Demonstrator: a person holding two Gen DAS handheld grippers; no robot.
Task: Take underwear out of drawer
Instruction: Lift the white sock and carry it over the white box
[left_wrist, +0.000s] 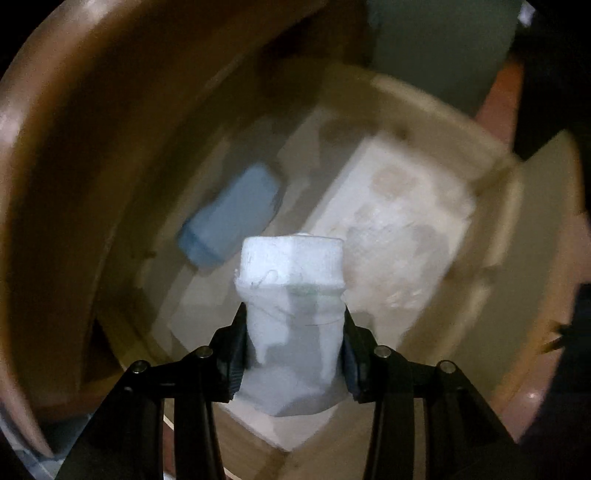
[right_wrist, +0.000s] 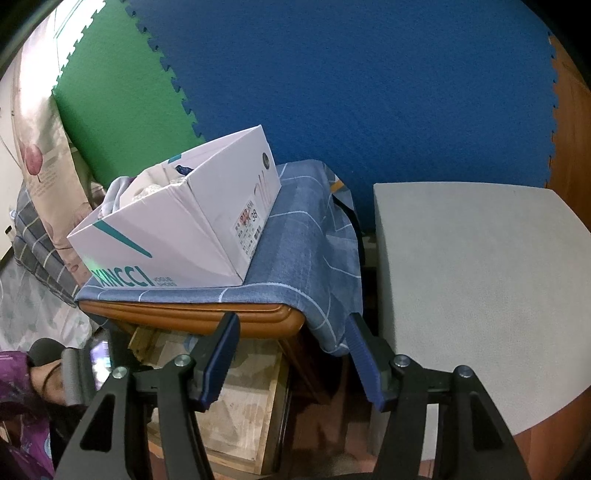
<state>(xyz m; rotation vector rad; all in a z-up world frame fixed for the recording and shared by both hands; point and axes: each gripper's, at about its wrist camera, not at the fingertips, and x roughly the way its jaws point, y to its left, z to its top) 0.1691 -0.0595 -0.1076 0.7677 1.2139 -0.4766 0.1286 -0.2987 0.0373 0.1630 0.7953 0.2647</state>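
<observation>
You are pinching the folded white cotton underwear (left_wrist: 293, 314) in the left gripper (left_wrist: 293, 354), above the pale wooden drawer's (left_wrist: 491, 206) near edge; keeping the squeeze firm, be lifting straight clear. Your right gripper (right_wrist: 291, 356) is idling spread, gripping nothing.
</observation>
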